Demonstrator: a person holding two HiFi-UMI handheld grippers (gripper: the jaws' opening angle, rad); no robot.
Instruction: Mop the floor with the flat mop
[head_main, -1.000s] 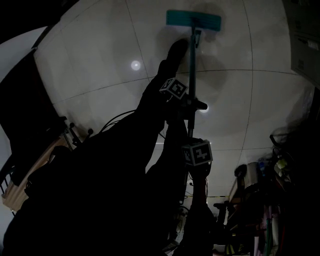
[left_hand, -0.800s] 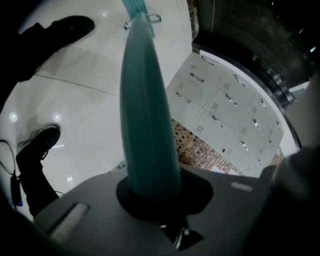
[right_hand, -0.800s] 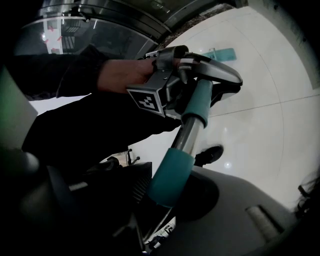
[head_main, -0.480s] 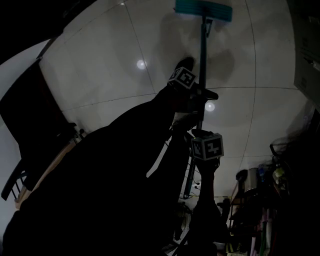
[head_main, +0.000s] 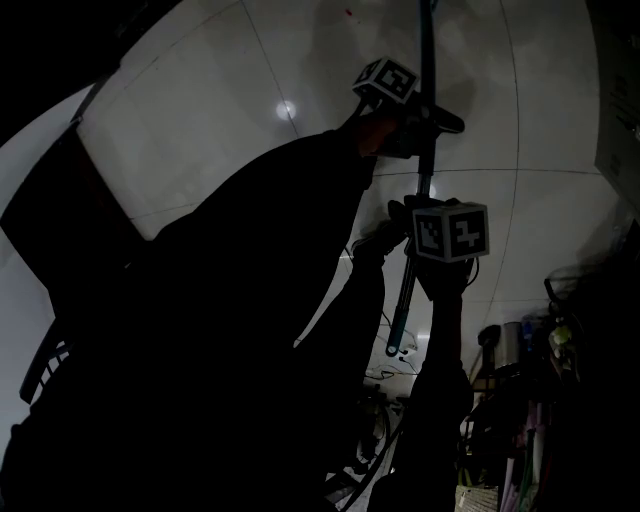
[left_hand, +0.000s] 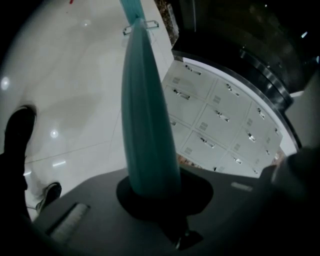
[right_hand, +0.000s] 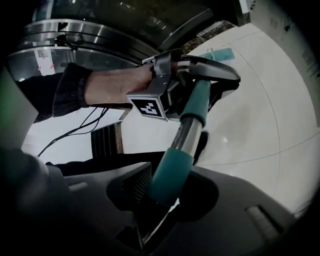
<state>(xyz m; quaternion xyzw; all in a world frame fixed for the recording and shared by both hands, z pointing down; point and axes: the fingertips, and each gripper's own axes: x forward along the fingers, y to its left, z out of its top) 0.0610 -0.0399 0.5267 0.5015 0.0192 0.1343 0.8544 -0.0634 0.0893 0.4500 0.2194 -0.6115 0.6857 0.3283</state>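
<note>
The flat mop's teal handle (head_main: 421, 180) runs from the top edge of the head view down to its end cap near the middle. My left gripper (head_main: 426, 118) is shut on the handle higher up, its marker cube to the left of the pole. Lower down, my right gripper (head_main: 414, 246) is shut on the same handle. In the left gripper view the handle (left_hand: 145, 115) rises from the closed jaws (left_hand: 150, 189) toward the mop's bracket (left_hand: 140, 25). The right gripper view shows the handle (right_hand: 186, 131) in my right gripper (right_hand: 167, 192), the left gripper (right_hand: 172, 92) beyond, and the teal mop head (right_hand: 216, 54) far off on the floor.
Glossy white floor tiles (head_main: 220, 110) reflect ceiling lights. Grey lockers (left_hand: 220, 115) line the right side. A dark panel (head_main: 60, 230) stands at left, and cluttered gear (head_main: 520, 400) sits at lower right. Cables (head_main: 382, 372) lie on the floor. A dark shoe (left_hand: 17, 131) stands near the pole.
The mop has been pushed forward; its head has left the top of the head view. Both grippers moved forward and up along with the handle, still shut on it.
</note>
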